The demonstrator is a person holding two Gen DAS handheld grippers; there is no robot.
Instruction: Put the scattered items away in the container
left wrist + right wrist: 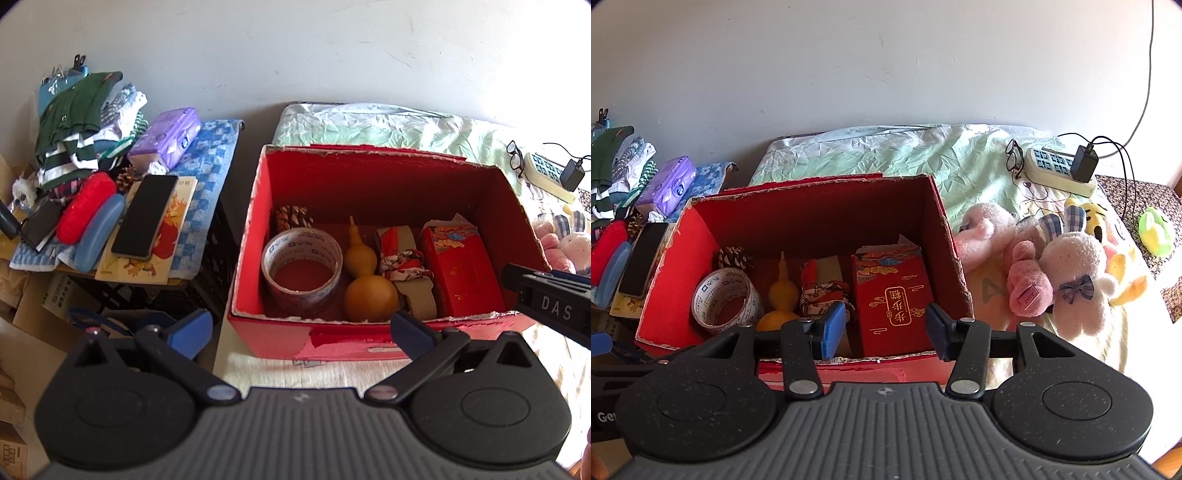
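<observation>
Plush toys [1067, 273], power strip [1060, 171] (charger plugged in), eyeglasses [1014, 155]

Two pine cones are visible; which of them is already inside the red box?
The pine cone in the far left corner of the red box, behind the tape roll. The other pine cone lies outside, beside the phone.

Right gripper [550, 301] cut by frame edge in left view; gourd [777, 295] bottom hidden behind finger; pinecone [127, 176] on side table mostly covered; tape roll [301, 266] print unreadable
</observation>
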